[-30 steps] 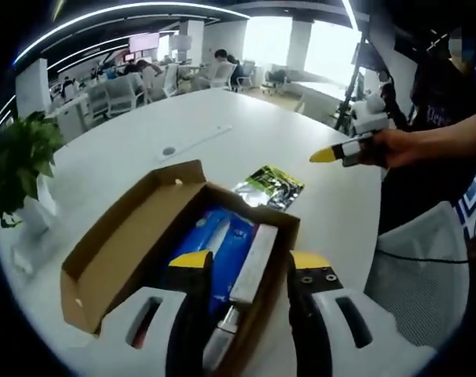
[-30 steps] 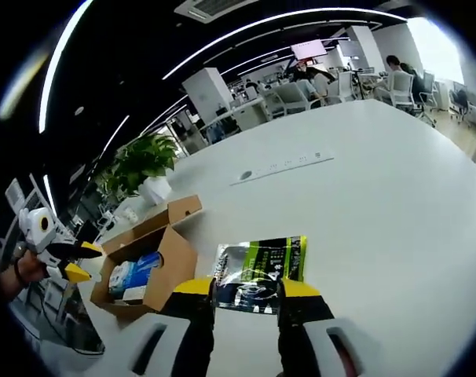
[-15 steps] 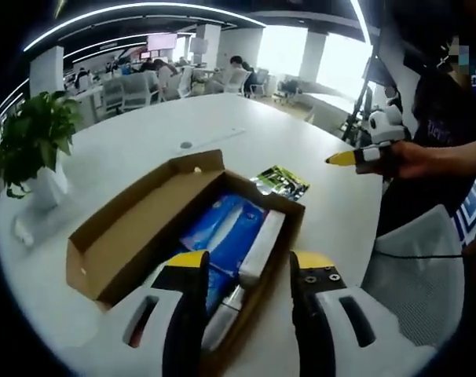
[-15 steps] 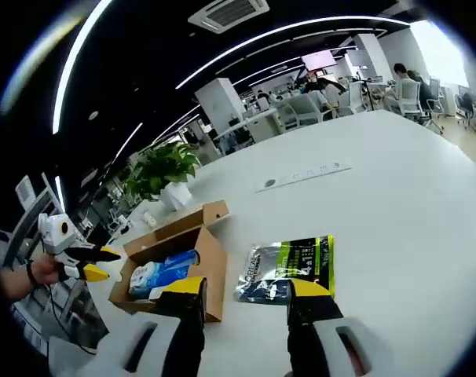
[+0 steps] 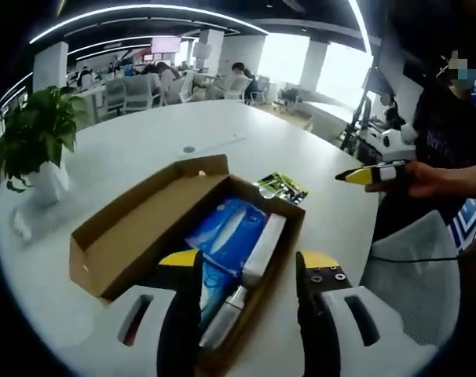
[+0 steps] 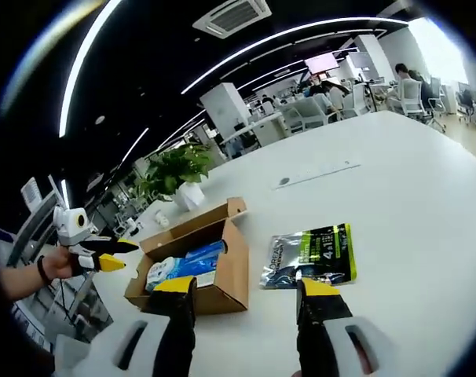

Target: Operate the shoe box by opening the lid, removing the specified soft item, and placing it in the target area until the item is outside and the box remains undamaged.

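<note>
Shoe box sits on the white worktop with its lid flapped open, blue soft pack and a white tube-like item still inside; a green-and-black pouch lies flat on the worktop just beside the box, not touching as far as I can tell. Left tool hovers over the box's near end, jaws apart, holding nothing. Right tool is raised above the worktop, jaws apart and empty, box and pouch ahead of it; potted plant stands beyond the box.
</note>
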`<action>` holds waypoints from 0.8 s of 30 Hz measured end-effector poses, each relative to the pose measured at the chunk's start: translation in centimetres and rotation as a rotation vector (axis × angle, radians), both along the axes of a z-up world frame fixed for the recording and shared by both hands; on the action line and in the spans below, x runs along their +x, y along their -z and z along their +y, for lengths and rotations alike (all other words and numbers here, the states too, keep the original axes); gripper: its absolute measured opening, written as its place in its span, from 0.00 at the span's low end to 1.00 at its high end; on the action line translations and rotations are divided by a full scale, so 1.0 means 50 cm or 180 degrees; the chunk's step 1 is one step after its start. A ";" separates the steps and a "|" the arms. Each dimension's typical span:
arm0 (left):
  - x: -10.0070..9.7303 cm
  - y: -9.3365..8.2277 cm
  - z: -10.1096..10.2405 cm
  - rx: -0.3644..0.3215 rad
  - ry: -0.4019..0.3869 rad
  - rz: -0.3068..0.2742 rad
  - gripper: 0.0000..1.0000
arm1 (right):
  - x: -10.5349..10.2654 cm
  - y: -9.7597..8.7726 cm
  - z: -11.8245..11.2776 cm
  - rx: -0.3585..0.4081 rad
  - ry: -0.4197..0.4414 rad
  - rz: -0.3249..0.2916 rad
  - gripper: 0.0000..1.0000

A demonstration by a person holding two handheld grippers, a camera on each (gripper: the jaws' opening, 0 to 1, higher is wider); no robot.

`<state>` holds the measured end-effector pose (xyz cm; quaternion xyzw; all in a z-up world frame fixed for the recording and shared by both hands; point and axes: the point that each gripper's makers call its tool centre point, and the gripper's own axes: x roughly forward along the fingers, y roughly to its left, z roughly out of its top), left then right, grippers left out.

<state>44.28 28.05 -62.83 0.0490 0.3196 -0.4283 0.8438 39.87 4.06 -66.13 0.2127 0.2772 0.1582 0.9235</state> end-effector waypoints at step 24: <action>-0.003 0.023 0.060 -0.0123 -0.0111 0.0045 0.54 | -0.031 0.001 0.083 0.0044 -0.0057 -0.0076 0.56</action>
